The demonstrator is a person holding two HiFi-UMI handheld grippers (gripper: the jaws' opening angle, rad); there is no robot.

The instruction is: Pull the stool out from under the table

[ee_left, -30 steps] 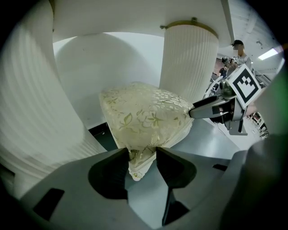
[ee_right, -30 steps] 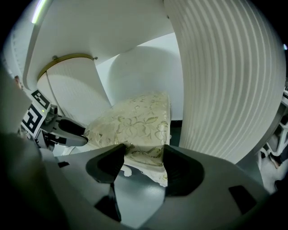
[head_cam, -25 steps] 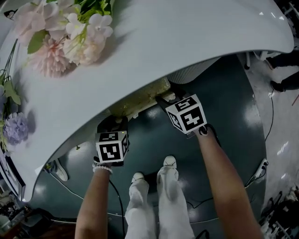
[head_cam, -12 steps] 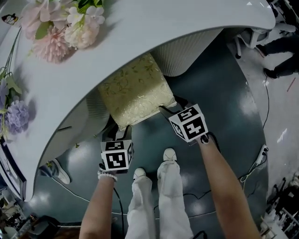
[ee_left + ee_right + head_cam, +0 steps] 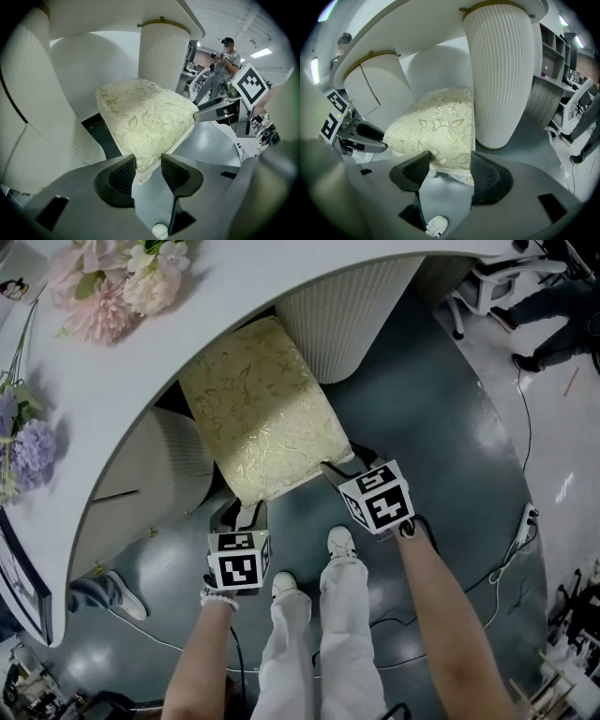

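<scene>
Head view, both forearms stretched down and forward, left gripper point(image 5: 246, 513) jaws just closing, pinching one near corner of stool point(image 5: 262, 418), right gripper point(image 5: 336, 468) clamped on other corner, square padded cream floral brocade seat, partly under glossy white table point(image 5: 234, 306), beside ribbed pedestal point(image 5: 347, 320).

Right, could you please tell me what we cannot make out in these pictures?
- Legs of the stool: head view, the cushion covers them; the gripper views show only cushion.
- The flowers: head view, cut off by the top edge.
- Far side of the table: head view, beyond the top edge.
- What the background person holds: left gripper view, too small.
</scene>
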